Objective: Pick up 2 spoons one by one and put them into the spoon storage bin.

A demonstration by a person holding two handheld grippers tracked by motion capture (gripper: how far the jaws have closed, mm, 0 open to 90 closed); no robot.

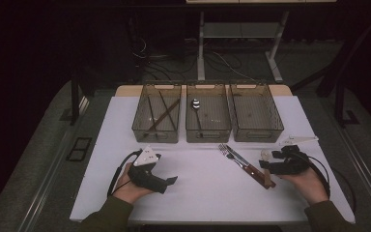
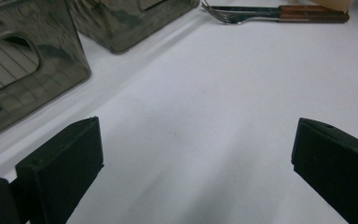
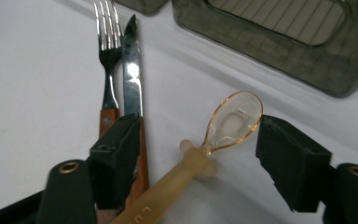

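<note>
My right gripper (image 1: 264, 163) (image 3: 200, 137) lies low over the white table at the right, held in a hand. It is open, with its jaws on either side of an amber plastic spoon (image 3: 235, 119) (image 1: 265, 155), and the pads do not press on it. A wood-handled fork (image 3: 108, 51) (image 1: 227, 152) and knife (image 3: 131, 70) (image 1: 244, 163) lie side by side just left of the spoon. The left jaw rests over the knife's handle. My left gripper (image 1: 170, 181) (image 2: 198, 158) is at the left, open wide over bare table with nothing between its jaws.
Three smoked-plastic bins stand in a row at the back. The left bin (image 1: 155, 137) holds chopsticks, the middle bin (image 1: 207, 137) holds a metal spoon (image 1: 195, 104), and the right bin (image 1: 258, 137) looks bare. A small white object (image 1: 297, 141) lies beyond my right hand.
</note>
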